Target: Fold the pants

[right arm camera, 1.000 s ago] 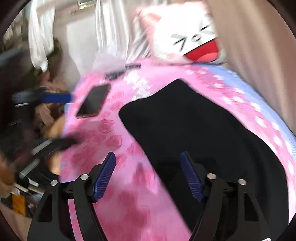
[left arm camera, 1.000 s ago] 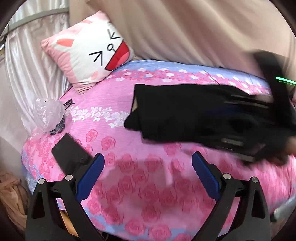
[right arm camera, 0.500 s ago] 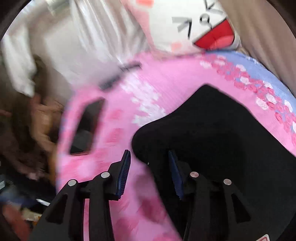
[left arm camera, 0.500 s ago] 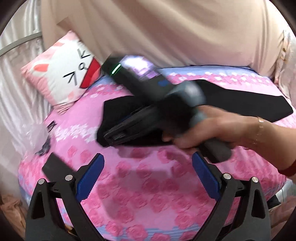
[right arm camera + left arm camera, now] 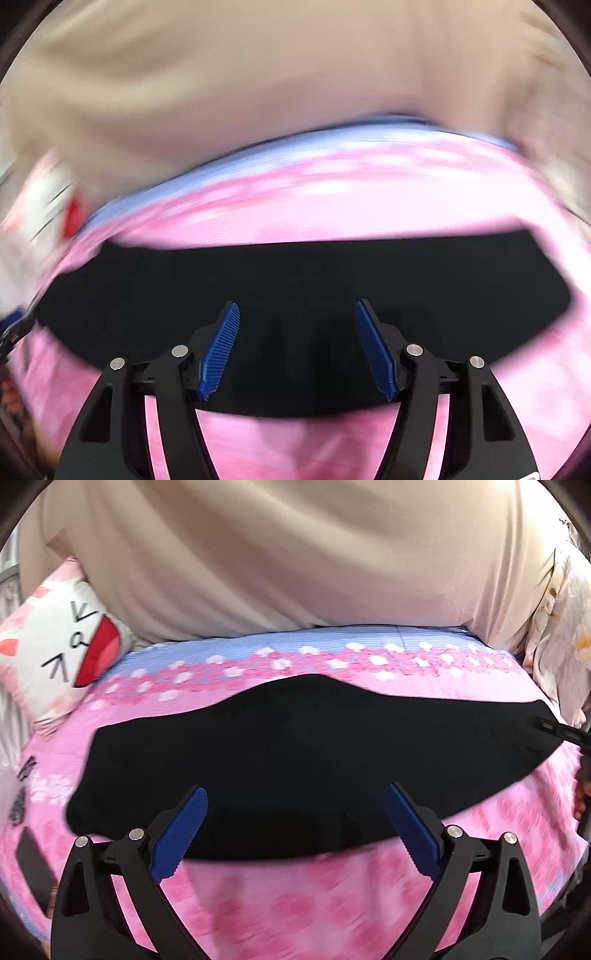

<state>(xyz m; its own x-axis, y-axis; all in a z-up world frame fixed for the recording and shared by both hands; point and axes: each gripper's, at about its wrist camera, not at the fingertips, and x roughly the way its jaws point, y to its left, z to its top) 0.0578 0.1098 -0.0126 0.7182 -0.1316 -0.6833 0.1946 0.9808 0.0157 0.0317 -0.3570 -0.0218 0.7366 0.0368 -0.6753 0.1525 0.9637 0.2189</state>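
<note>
Pants (image 5: 306,753), black, lie flat across the bed (image 5: 295,904) on a pink flowered sheet, a cartoon pillow (image 5: 55,653) at the left. Left gripper (image 5: 295,830) hangs over the near edge, jaws wide open, empty. Right gripper (image 5: 297,350) over the pants too, jaws opening, gripping nothing; view blurred.

Both grippers are showing black triangular frames with cut-out windows, silver round screws at the pivots, and ribbed blue pads (image 5: 180,834) lining the fingers (image 5: 219,354); a white marking, perhaps a label, is peeking in the right view's corner
</note>
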